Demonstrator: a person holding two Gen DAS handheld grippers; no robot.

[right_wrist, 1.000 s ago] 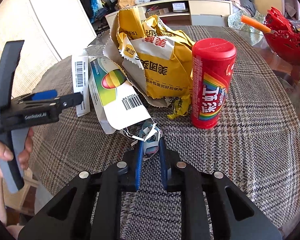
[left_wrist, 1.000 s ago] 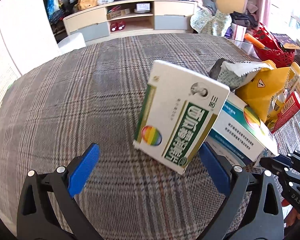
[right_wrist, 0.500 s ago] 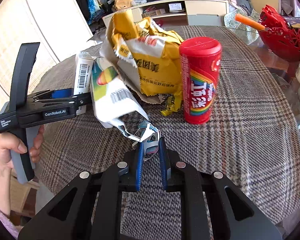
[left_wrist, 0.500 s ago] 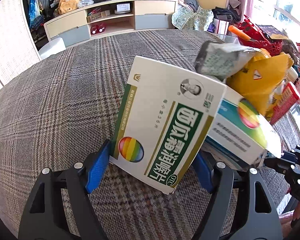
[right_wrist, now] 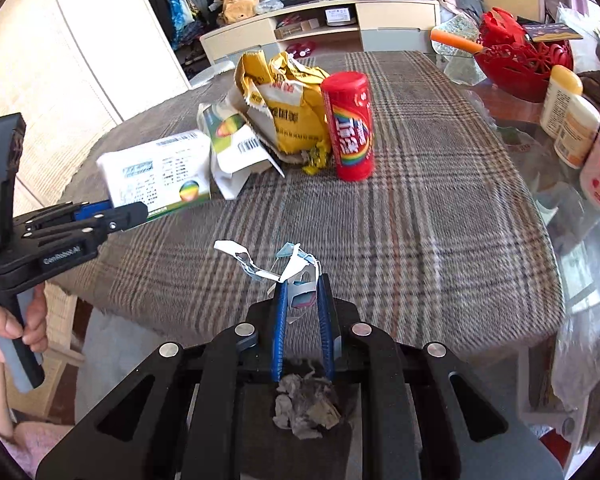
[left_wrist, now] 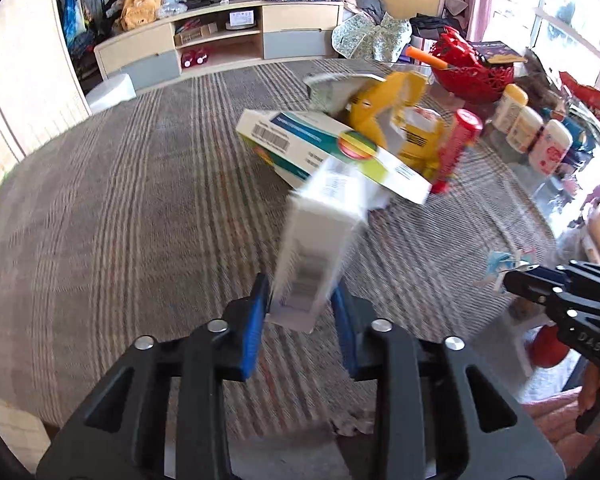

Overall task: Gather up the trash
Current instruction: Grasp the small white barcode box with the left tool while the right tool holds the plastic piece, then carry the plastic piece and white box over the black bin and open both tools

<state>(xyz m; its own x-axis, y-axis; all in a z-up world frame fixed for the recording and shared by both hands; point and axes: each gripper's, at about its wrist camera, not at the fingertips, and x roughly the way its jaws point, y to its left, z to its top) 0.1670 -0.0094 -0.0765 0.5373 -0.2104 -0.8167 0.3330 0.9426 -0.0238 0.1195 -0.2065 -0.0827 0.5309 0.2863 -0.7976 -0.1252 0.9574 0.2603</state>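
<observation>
A: What is the surface like?

B: A table [right_wrist: 440,208] under a grey plaid cloth, with bare glass along its right side. Behind it stands a low pale TV cabinet [left_wrist: 220,40] with clutter on top, and a woven screen lines the left wall.

A: What does the left gripper [left_wrist: 300,304] have?

B: Its jaws have just been closing and now pinch the end of a white medicine box [left_wrist: 316,256], which sticks up and forward from between the blue pads, blurred.

A: And the right gripper [right_wrist: 302,300]?

B: Its jaws are nearly together on a scrap of torn paper [right_wrist: 276,264], whose ragged strips poke out ahead and to the left of the tips.

A: Where is the other trash?

B: Well ahead of both jaws: a second box [right_wrist: 236,148] with a torn end, a crumpled yellow bag [right_wrist: 288,108] touching it, and a red tube [right_wrist: 350,128] standing upright just right of the bag. Crumpled grey paper [right_wrist: 306,404] lies low, behind the right jaws.

A: Anything further right?

B: A red basket [right_wrist: 520,60] and several bottles [right_wrist: 572,120] on the glass.
</observation>
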